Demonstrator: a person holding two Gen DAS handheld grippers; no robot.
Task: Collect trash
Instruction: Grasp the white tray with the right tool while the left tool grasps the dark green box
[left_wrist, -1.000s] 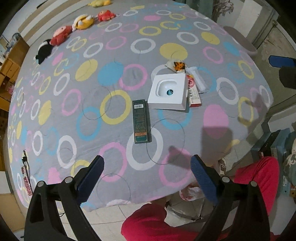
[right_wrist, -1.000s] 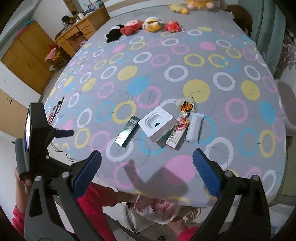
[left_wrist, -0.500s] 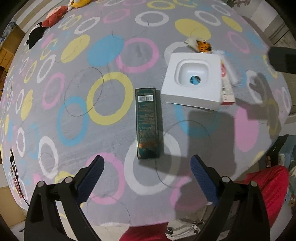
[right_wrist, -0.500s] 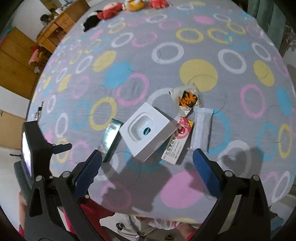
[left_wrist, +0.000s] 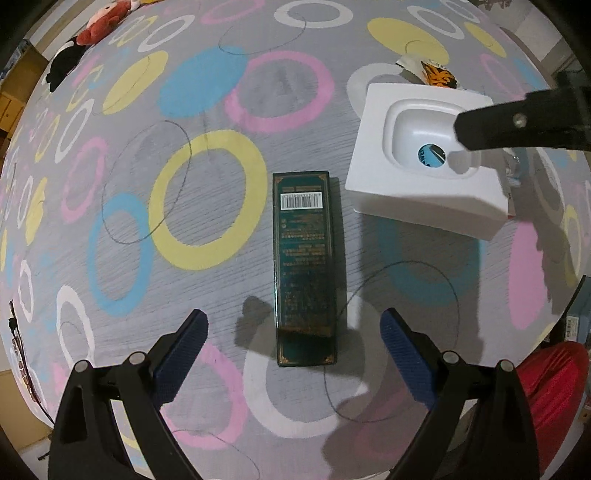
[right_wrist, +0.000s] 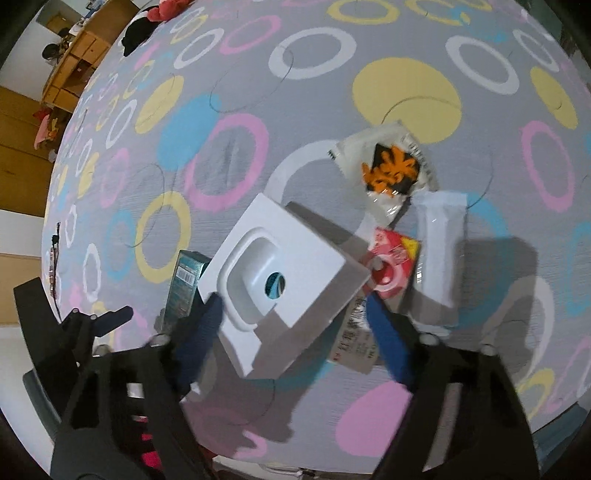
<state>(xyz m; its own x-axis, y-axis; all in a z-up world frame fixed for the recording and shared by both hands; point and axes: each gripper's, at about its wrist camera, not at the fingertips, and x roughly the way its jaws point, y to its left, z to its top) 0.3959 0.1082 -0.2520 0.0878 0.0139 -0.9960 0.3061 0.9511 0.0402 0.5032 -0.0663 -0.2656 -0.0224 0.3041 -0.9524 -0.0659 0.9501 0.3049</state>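
Observation:
A dark green box (left_wrist: 304, 266) lies flat on the ringed bedspread, its near end between the open fingers of my left gripper (left_wrist: 293, 354). It also shows in the right wrist view (right_wrist: 183, 284). A white moulded tray (right_wrist: 280, 280) lies between the open fingers of my right gripper (right_wrist: 291, 328); it also shows in the left wrist view (left_wrist: 424, 155). A red carton (right_wrist: 373, 291), a white sachet (right_wrist: 439, 251) and an orange-printed wrapper (right_wrist: 388, 166) lie beside the tray.
The bedspread (left_wrist: 207, 155) covers the bed. Plush toys (left_wrist: 88, 40) lie at its far left. My right gripper's finger (left_wrist: 517, 125) reaches over the tray. A wooden cabinet (right_wrist: 33, 122) stands beyond the bed's left side. Red trousers (left_wrist: 546, 387) show below the near edge.
Both grippers have moved forward and down toward the bed. The green box now lies between my left fingers and the white tray between my right fingers.

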